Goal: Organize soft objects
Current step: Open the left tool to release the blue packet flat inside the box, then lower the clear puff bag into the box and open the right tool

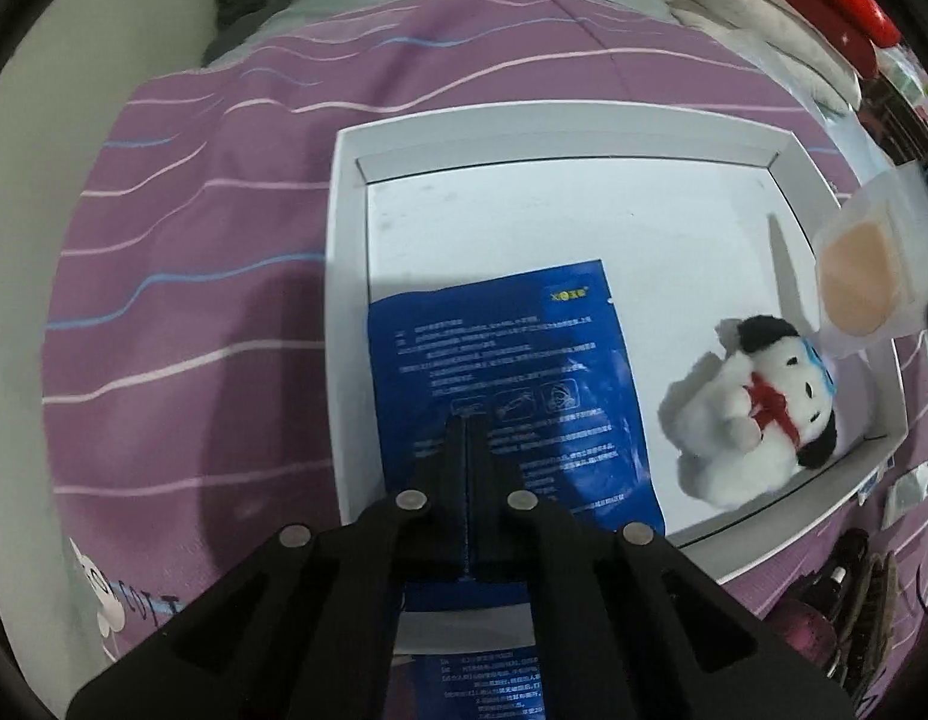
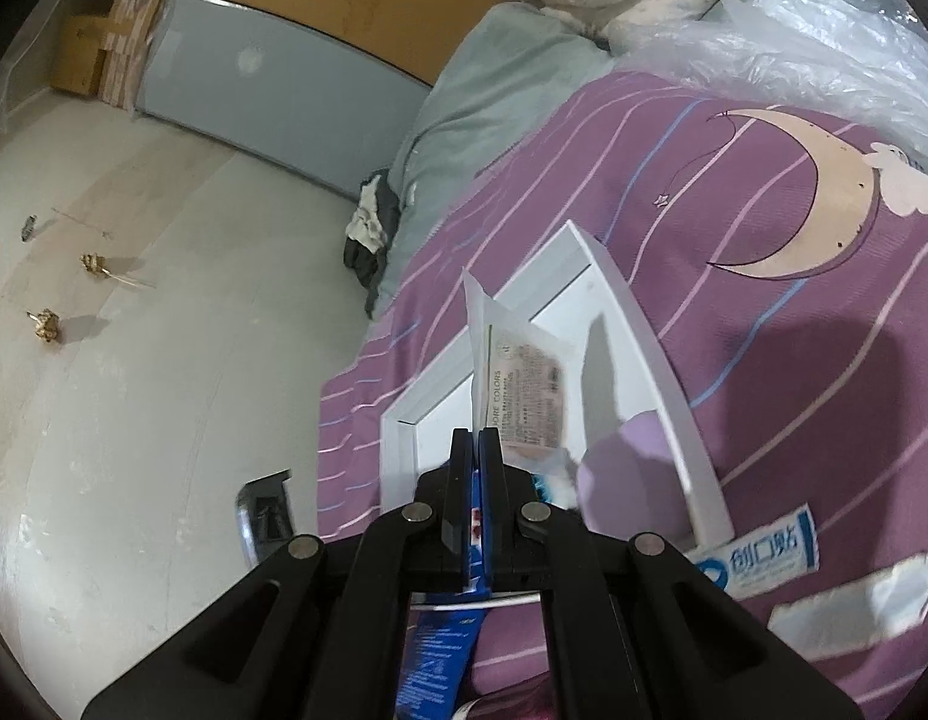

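had the left gripper [image 1: 466, 420] pinched down on the blue pouch [image 1: 511, 384], laid half inside the white box [image 1: 344, 312] so its near end hung over the rim, probably mid-placement. kept the right gripper [image 2: 475, 435] clamped on the clear sachet [image 2: 526, 390], dangling above the box's right side, likely next to go in. left the plush dog [image 1: 757, 408] slumped in the box's right corner, already sorted.

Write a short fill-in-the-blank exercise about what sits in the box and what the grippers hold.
1. The white plush dog lies inside the shallow white ____.
2. The left gripper is shut on the ____ printed pouch.
3. The right gripper pinches a clear packet holding a ____ pad.

Answers: box; blue; peach
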Available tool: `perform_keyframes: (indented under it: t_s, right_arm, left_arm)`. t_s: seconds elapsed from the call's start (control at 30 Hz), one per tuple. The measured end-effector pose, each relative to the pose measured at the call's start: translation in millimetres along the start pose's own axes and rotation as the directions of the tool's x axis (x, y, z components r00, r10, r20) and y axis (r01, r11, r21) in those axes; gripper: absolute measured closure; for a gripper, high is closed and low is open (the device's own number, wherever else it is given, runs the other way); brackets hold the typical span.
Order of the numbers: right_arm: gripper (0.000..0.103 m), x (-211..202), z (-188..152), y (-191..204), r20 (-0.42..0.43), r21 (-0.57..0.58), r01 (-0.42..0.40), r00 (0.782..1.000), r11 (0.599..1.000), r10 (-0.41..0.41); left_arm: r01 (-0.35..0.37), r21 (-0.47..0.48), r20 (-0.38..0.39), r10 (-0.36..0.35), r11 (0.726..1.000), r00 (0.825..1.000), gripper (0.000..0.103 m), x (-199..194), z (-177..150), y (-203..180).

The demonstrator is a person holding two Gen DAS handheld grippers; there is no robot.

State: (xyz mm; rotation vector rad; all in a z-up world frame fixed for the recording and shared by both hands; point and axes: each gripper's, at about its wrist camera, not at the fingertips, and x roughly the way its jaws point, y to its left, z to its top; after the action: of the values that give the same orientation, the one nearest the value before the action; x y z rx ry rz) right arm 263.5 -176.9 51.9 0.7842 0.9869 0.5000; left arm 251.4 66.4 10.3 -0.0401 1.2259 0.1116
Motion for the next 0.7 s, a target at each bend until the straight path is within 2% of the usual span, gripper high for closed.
perform_keyframes:
  t_s: [0.07, 0.2, 0.37, 0.47, 0.63, 0.7]
  right_arm:
    - [0.103, 7.6, 0.9, -2.1, -0.019, -0.003, 0.005, 1.000, 1.000, -0.005]
    - [0.103, 20.1, -0.5, -7.2, -0.068, 0.023, -0.054, 0.996, 0.998, 0.056]
    - [0.103, 17.7, 2.3, -12.0, -0.046, 0.028, -0.043, 0.998, 0.999, 0.045]
    - [0.103, 14.6, 4.8, -10.2, -0.021, 0.019, -0.078, 0.997, 0.997, 0.078]
    - [0.103, 22.6, 10.5, -6.6, -0.002, 0.019, -0.188, 0.982, 0.982, 0.188]
    - [0.103, 28.6, 11.1, -3.3, -0.009, 0.007, -0.171, 0.985, 0.985, 0.171]
  left_arm:
    - [0.008, -0.012, 0.006, -0.008, 1.000, 1.000, 0.102, -0.5, -0.3, 1.6]
    - [0.015, -0.012, 0.015, -0.015, 1.000, 1.000, 0.102, 1.2, -1.5, -0.9]
    - [0.040, -0.028, 0.013, -0.040, 0.999, 0.999, 0.102, -2.9, -1.9, -7.2]
    - [0.048, -0.030, 0.016, -0.048, 0.998, 0.999, 0.102, 0.6, -2.3, 3.1]
    - [0.049, -0.028, 0.018, -0.048, 0.998, 0.999, 0.102, -0.4, -3.9, 4.0]
    - [0.048, -0.027, 0.019, -0.047, 0.998, 0.999, 0.102, 0.4, -3.3, 3.3]
